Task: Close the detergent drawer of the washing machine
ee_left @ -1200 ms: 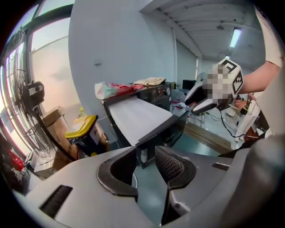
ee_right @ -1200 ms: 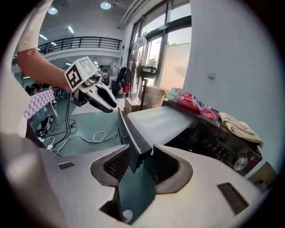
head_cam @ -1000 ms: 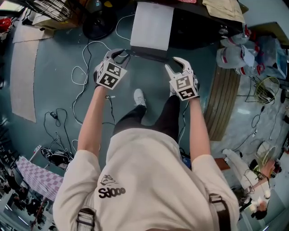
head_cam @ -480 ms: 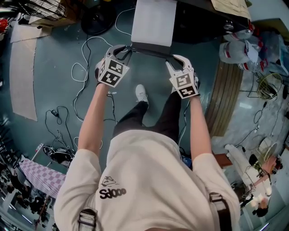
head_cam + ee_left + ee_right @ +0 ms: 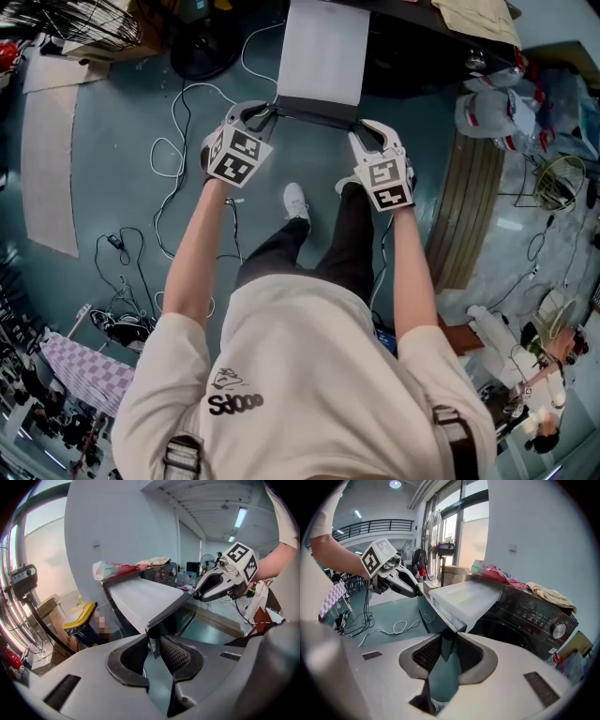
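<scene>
The detergent drawer [image 5: 323, 52] stands pulled far out of the dark washing machine [image 5: 412, 47], its white top showing and its dark front panel [image 5: 314, 111] nearest me. My left gripper [image 5: 265, 114] straddles the panel's left end, and my right gripper [image 5: 361, 128] straddles its right end. In the left gripper view the panel's corner [image 5: 151, 632] sits between the jaws of the left gripper [image 5: 154, 644], which have just been closing. The right gripper view shows the other corner [image 5: 449, 637] between the closing jaws of the right gripper [image 5: 446, 646]. I see narrow gaps beside both corners.
White cables [image 5: 178, 141] loop over the teal floor at the left. A slatted wooden board [image 5: 469, 206] lies right of the machine, with plastic bags [image 5: 497, 103] beyond it. Cloths [image 5: 548, 595] lie on the machine's top. A yellow-lidded bin [image 5: 79, 616] stands by the wall.
Both grippers' jaws have narrowed around the ends of the drawer's front panel. The hands have stayed almost in place, edging slightly towards the machine.
</scene>
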A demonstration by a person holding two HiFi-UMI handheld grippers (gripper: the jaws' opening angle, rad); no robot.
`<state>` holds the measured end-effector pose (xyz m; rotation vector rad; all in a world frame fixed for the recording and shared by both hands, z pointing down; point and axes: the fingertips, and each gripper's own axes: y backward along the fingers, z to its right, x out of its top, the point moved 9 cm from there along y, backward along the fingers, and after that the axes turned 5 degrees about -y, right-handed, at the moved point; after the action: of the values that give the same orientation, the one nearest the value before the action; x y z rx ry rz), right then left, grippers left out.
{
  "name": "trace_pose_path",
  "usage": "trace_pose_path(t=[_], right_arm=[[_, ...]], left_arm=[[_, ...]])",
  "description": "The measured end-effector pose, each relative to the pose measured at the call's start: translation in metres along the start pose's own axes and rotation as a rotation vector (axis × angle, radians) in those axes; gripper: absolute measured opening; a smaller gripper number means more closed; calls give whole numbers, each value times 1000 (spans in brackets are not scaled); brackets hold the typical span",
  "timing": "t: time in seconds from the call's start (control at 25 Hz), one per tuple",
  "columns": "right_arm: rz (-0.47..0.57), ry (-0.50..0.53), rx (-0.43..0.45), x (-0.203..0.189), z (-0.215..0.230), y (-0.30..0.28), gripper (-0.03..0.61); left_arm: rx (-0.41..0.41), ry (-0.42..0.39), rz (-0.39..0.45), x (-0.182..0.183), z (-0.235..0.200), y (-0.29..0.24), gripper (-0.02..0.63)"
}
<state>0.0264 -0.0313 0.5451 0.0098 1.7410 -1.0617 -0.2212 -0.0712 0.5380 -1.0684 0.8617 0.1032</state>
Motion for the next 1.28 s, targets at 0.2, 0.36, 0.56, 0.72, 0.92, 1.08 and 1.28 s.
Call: trace_pose_path(t=[0.2,0.36,0.56,0.72,0.92,1.08,1.28], right_arm=[[-7,4,8,2,4,2,91],[17,-6,-11,14,11,1,95],[14,-15,-18,22,27,1,100],[25,-16,-12,35,40,-9,100],[10,5,2,41,56,-19,101],[14,19,27,45,64,-27,101],[32,22,34,48,68,-37,101]], left_arm=[[-7,27,-17,4,-1,-3,86],[11,50,6,9,-7,0,84],[15,95,7,20,-13,-7,84],[32,112,-5,30,-29,-13,84],[34,125,-20,40,-39,-23,84],[45,142,-19,41,-47,-31,84],[64,156,-20,42,-58,-39,86]])
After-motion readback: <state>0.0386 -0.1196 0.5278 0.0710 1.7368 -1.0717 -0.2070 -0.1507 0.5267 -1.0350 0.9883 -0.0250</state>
